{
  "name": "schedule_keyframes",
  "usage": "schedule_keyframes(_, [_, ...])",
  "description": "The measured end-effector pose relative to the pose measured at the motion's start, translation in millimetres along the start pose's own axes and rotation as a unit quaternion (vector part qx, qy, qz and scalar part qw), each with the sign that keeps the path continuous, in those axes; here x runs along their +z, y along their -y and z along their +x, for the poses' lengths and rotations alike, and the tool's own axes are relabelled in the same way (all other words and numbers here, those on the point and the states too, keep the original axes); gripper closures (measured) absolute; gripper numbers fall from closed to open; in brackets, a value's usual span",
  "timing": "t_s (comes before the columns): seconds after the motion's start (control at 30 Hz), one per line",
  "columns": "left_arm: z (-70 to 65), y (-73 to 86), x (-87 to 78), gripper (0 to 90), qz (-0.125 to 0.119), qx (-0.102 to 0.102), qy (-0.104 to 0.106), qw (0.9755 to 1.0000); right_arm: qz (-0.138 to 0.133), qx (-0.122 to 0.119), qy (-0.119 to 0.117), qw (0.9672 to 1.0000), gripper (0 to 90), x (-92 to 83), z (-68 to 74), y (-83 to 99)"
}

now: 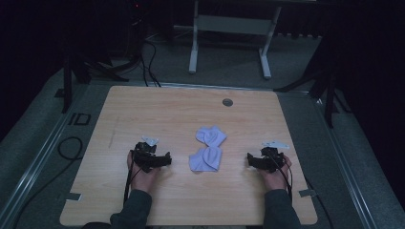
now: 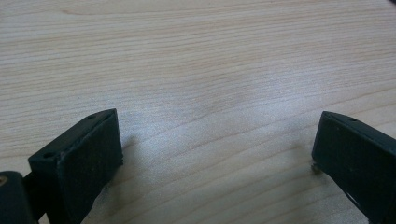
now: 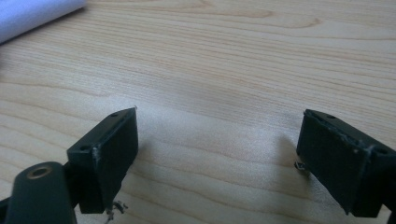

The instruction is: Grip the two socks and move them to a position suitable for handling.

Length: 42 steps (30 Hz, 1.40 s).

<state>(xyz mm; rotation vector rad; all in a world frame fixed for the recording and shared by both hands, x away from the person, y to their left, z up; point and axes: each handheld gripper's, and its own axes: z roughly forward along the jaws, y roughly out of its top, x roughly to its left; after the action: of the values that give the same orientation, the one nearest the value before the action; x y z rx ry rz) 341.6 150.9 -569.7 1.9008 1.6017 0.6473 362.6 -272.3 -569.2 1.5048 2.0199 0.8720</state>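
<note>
a: we start at the left gripper: its jaws stand wide apart over bare wood, nothing between them.

b: same for our right gripper. jaws spread wide, only wood grain in the gap. in the right gripper view a pale cloth edge shows at the top left corner.

a: that is the white cloth. from the high view it lies crumpled on the table, between our two grippers, a little nearer the front half of the tabletop.

b: and we touch it with neither. the left gripper rests on the wood to the cloth's left, near but apart; the right gripper sits on the other side, also apart.

a: our hands hold both grippers low, close to the table's near edge, sleeves coming in from the bottom.

b: farther out, a small round grommet sits near the table's far edge, and a white-legged frame stands on the floor beyond it.
</note>
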Motion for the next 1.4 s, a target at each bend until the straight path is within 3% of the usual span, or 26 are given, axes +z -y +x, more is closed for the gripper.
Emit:
schedule_keyframes(0.37, [-0.4,0.0,-0.1,1.3,0.001,-0.001,-0.001,1.0000,-0.001,0.004,0.004,1.0000,14.0,-0.5,0.4,0.2])
schedule_keyframes(0.4, [-0.7,0.0,-0.1,1.4,0.001,-0.001,-0.001,1.0000,-0.001,0.005,0.005,1.0000,20.3,-1.4,0.6,-0.1])
schedule_keyframes(0.5, [-0.7,0.0,-0.1,1.4,0.001,-0.001,-0.001,1.0000,-0.002,0.006,0.006,1.0000,24.6,-2.8,1.3,-0.4])
schedule_keyframes(0.53, [-0.7,0.0,-0.1,1.3,0.001,-0.001,-0.001,1.0000,-0.002,0.005,0.004,1.0000,33.5,-4.2,2.1,-1.0])
schedule_keyframes(0.63, [-0.7,0.0,-0.1,1.4,0.001,-0.001,-0.001,1.0000,-0.001,-0.003,-0.003,1.0000,39.6,-5.7,2.5,-1.2])
schedule_keyframes(0.67, [-0.7,0.0,-0.1,1.4,0.001,-0.001,-0.002,1.0000,-0.001,-0.001,-0.014,0.9999,47.0,-7.5,3.6,-1.6])
schedule_keyframes(0.83, [-0.8,-0.1,-0.1,1.4,0.001,-0.002,-0.002,1.0000,0.001,-0.011,-0.030,0.9995,58.6,-10.2,10.1,-2.7])
schedule_keyframes(0.87, [-0.7,-0.1,-0.1,1.4,0.001,-0.002,-0.002,1.0000,0.003,-0.019,-0.038,0.9991,65.1,-12.2,14.7,-3.8])
schedule_keyframes(1.1, [-0.8,-0.1,-0.1,1.4,0.001,-0.002,-0.002,1.0000,0.006,-0.063,-0.053,0.9966,78.5,-21.7,32.0,-6.9])
schedule_keyframes(1.27, [-1.0,-0.2,-0.1,1.4,0.002,-0.003,-0.003,1.0000,0.005,-0.116,-0.078,0.9902,89.2,-25.0,54.6,-12.7])
schedule_keyframes(1.4, [-1.1,-0.2,-0.1,1.4,0.001,-0.003,-0.003,1.0000,0.003,-0.149,-0.093,0.9845,89.8,-23.9,74.1,-17.9])
